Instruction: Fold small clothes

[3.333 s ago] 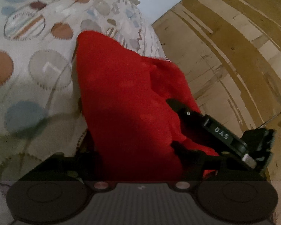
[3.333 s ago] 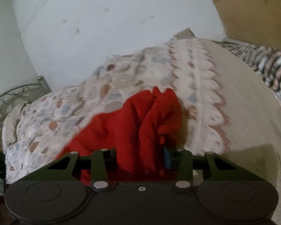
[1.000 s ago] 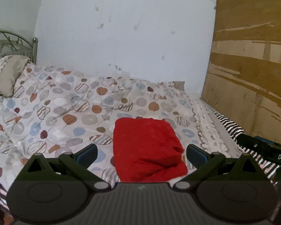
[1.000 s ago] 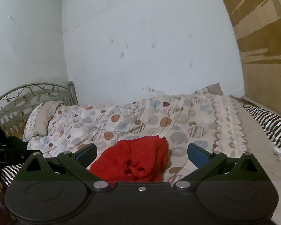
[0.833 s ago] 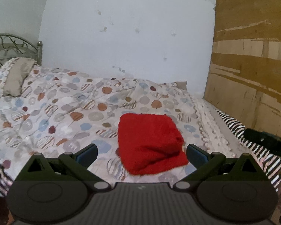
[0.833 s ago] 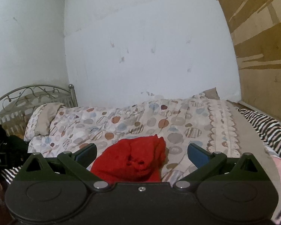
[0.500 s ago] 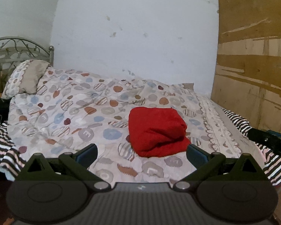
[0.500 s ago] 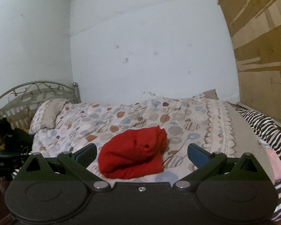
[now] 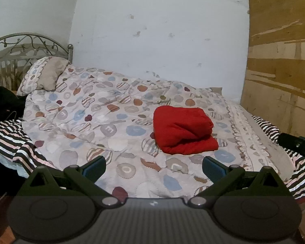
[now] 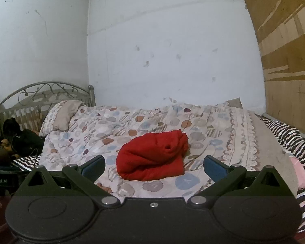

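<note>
Looking through left wrist: left gripper (image 9: pixel 153 165) now pulled back, jaws wide and empty; 1 red garment (image 9: pixel 183 130) sits folded on the quilt (image 9: pixel 81 122), released, so fold looks done. Right wrist: right gripper (image 10: pixel 153 165) also backed off, wide, empty; same 1 garment (image 10: pixel 152 158), 1 pillow (image 10: pixel 61 116).

Bed with dotted quilt (image 9: pixel 95 122), striped sheet (image 9: pixel 16 142) under it at both sides. Pillow (image 9: pixel 44 77) against metal headboard (image 10: pixel 40 93). White scuffed wall (image 10: pixel 172 50) behind, plywood panel (image 9: pixel 280 61) on right. Dark clothes (image 10: pixel 20 140) beside pillow.
</note>
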The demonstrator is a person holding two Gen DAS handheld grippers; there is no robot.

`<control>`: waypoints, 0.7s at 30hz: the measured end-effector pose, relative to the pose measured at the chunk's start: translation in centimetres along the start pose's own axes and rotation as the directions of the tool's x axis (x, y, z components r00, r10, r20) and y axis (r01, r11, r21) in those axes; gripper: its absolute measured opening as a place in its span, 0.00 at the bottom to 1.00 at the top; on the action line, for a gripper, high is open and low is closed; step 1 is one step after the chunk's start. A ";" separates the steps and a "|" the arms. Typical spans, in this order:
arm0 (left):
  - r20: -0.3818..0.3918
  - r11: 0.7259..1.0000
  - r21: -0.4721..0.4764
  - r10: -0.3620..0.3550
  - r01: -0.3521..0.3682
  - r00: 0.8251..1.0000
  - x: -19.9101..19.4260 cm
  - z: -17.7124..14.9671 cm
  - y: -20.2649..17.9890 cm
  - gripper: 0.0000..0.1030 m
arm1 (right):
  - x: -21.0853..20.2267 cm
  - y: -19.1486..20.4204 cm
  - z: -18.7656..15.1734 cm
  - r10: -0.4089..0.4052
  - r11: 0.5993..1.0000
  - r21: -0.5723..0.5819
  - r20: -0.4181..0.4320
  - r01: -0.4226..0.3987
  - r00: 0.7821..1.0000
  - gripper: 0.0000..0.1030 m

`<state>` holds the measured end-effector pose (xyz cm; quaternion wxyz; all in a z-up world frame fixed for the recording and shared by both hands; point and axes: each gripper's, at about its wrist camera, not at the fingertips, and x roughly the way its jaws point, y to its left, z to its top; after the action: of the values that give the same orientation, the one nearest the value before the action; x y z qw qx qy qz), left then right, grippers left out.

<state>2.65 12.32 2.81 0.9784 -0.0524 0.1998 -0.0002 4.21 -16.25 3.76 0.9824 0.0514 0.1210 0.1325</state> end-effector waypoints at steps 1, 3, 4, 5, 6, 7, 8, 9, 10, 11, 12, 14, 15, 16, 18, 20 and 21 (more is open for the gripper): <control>0.000 1.000 0.000 -0.001 0.001 1.000 0.0 0.0 0.0 1.00 | 0.0 0.0 0.0 -0.001 1.000 0.001 0.000 0.001 1.000 1.00; 0.000 1.000 0.000 -0.001 0.001 1.000 0.0 0.0 0.0 1.00 | -0.1 -0.1 0.0 -0.002 1.000 0.004 -0.004 0.002 1.000 1.00; 0.001 1.000 -0.002 0.000 0.000 1.000 0.0 0.0 0.0 1.00 | -0.1 0.0 0.0 -0.003 1.000 0.004 -0.007 0.003 1.000 1.00; 0.001 1.000 -0.004 0.002 -0.002 1.000 0.0 -0.1 0.0 1.00 | -0.1 -0.1 0.1 -0.003 1.000 0.003 -0.008 0.003 1.000 1.00; 0.000 1.000 -0.006 0.003 -0.003 1.000 0.0 -0.1 0.0 1.00 | -0.1 -0.1 0.2 -0.002 1.000 0.001 -0.009 0.002 1.000 1.00; 0.000 1.000 -0.008 0.003 -0.003 1.000 -0.1 0.0 0.1 1.00 | 0.0 -0.1 0.2 -0.002 1.000 0.002 -0.008 0.002 1.000 1.00; 0.000 1.000 -0.010 0.005 -0.005 1.000 -0.1 -0.1 0.1 1.00 | 0.0 -0.1 0.2 -0.002 1.000 0.001 -0.008 0.002 1.000 1.00; 0.001 1.000 -0.011 0.006 -0.006 1.000 -0.2 0.0 0.2 1.00 | 0.0 0.0 0.2 -0.002 1.000 0.001 -0.007 0.002 1.000 1.00; 0.002 1.000 -0.011 0.007 -0.007 1.000 -0.2 0.0 0.3 1.00 | 0.0 -0.1 0.2 -0.002 1.000 0.001 -0.007 0.002 1.000 1.00; 0.004 1.000 -0.012 0.007 -0.007 1.000 -0.3 0.0 0.3 1.00 | 0.0 -0.1 0.2 -0.001 1.000 0.002 -0.008 0.001 1.000 1.00; 0.005 1.000 -0.012 0.007 -0.007 1.000 -0.4 0.1 0.3 1.00 | 0.0 -0.1 0.2 -0.001 1.000 0.002 -0.008 0.001 1.000 1.00; 0.008 1.000 -0.011 0.008 -0.008 1.000 -0.5 0.1 0.4 1.00 | -0.1 0.0 0.2 0.000 1.000 0.001 -0.007 0.000 1.000 1.00; 0.009 1.000 -0.011 0.008 -0.008 1.000 -0.5 0.1 0.3 1.00 | 0.0 0.0 0.2 0.001 1.000 0.000 -0.007 -0.001 1.000 1.00; 0.010 1.000 -0.010 0.008 -0.007 1.000 -0.5 0.2 0.4 1.00 | 0.0 0.1 0.2 0.003 1.000 -0.001 -0.007 -0.003 1.000 1.00; 0.010 1.000 -0.011 0.007 -0.007 1.000 -0.5 0.1 0.4 1.00 | 0.0 0.1 0.2 0.005 1.000 -0.005 -0.007 -0.006 1.000 1.00; 0.010 1.000 -0.010 0.008 -0.008 1.000 -0.5 0.2 0.4 1.00 | 0.0 0.2 0.3 0.008 1.000 -0.008 -0.005 -0.008 1.000 1.00; 0.010 1.000 -0.010 0.008 -0.008 1.000 -0.5 0.1 0.4 1.00 | 0.0 0.2 0.3 0.008 1.000 -0.007 -0.006 -0.008 1.000 1.00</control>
<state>2.26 12.77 3.09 0.9791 -0.0567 0.1953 0.0050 4.22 -16.05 4.04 0.9817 0.0482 0.1235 0.1368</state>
